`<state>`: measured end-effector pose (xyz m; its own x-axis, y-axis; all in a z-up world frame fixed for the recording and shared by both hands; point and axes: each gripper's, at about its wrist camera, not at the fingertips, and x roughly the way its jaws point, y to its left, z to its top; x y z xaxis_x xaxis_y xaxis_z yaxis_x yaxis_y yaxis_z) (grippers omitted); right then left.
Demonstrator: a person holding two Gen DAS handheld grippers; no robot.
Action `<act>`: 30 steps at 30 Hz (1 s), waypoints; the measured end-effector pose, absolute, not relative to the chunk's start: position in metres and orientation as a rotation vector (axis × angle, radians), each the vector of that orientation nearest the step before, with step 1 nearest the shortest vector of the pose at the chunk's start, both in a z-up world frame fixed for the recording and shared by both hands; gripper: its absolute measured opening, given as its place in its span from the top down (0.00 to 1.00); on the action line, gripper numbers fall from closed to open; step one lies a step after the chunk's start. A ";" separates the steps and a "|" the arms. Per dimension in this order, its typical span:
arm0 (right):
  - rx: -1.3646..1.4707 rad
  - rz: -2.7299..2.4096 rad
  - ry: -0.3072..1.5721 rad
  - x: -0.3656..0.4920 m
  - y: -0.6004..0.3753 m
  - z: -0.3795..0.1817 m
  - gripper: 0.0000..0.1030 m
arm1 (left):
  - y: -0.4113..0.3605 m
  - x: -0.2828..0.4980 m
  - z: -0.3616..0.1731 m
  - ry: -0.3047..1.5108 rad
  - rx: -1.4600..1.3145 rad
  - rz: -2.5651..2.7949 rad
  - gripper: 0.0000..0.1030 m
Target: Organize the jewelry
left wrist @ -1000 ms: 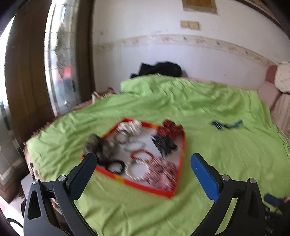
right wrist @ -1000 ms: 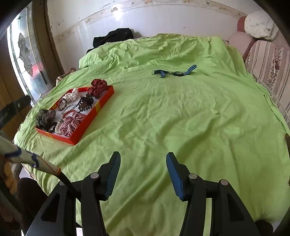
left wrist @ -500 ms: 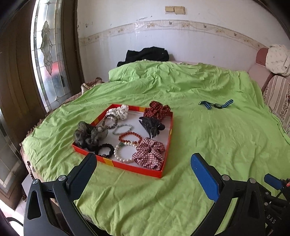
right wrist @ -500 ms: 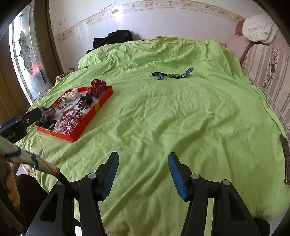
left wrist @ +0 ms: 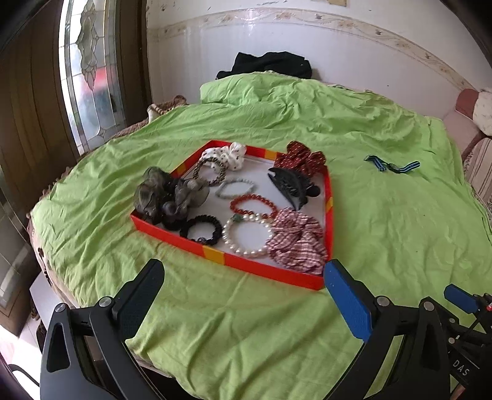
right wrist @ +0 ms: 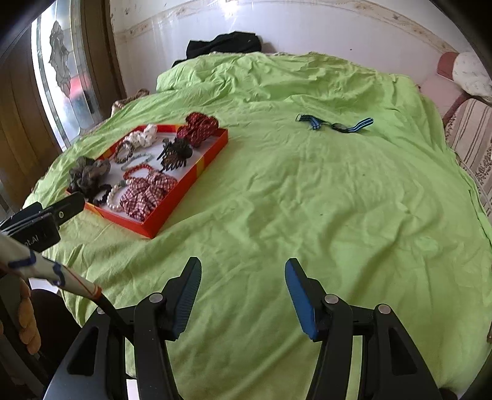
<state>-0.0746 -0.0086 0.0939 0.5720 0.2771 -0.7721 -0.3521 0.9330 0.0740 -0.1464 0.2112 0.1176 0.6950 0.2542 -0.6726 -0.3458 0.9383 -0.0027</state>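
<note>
Just ahead of the left gripper [left wrist: 243, 287], whose 2 fingers are spread wide with nothing between them, a shallow red tray [left wrist: 267, 271] with yellow patches on its rim lies on a green bedsheet [left wrist: 233, 332]. The gripper hovers above the sheet, apart from the tray's near edge. Inside the tray, nearest the gripper, lie a black hair tie [left wrist: 201, 229], a white pearl bracelet [left wrist: 247, 235] and a red-and-white checked scrunchie [left wrist: 296, 241]. Beyond them are a red bead bracelet [left wrist: 253, 204], a pale bead bracelet [left wrist: 235, 188] and a black claw clip [left wrist: 289, 186]. A grey-green scrunchie [left wrist: 167, 197] spills over the tray's left rim. At the far end sit a brown-and-white bracelet [left wrist: 210, 170], a white spotted scrunchie [left wrist: 227, 155] and a dark red scrunchie [left wrist: 303, 160].

Ahead and to the right of the left gripper, well apart from the tray, a blue-and-black striped band [left wrist: 392, 164] lies on the sheet.

The right gripper [right wrist: 243, 297] is also spread and empty, hovering over bare sheet. From it, the tray is ahead and to the left, and the striped band is far ahead, slightly right. A black garment [right wrist: 224, 44] lies at the bed's far edge against the white wall [right wrist: 307, 24].
</note>
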 end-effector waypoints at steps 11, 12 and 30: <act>-0.110 0.342 0.929 -0.076 0.015 0.089 0.41 | 0.230 -0.151 0.108 0.740 -0.162 0.304 0.00; -0.113 0.343 0.929 -0.077 0.017 0.090 0.41 | 0.232 -0.152 0.109 0.739 -0.164 0.304 0.00; -0.130 0.334 0.920 -0.091 0.031 0.099 0.38 | 0.242 -0.183 0.137 0.685 -0.238 0.265 0.00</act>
<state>-0.0905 0.0310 0.0993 0.5590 0.2270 -0.7975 -0.3372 0.9409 0.0315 -0.1832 0.2417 0.1369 0.7431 0.1619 -0.6493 -0.3170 0.9397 -0.1286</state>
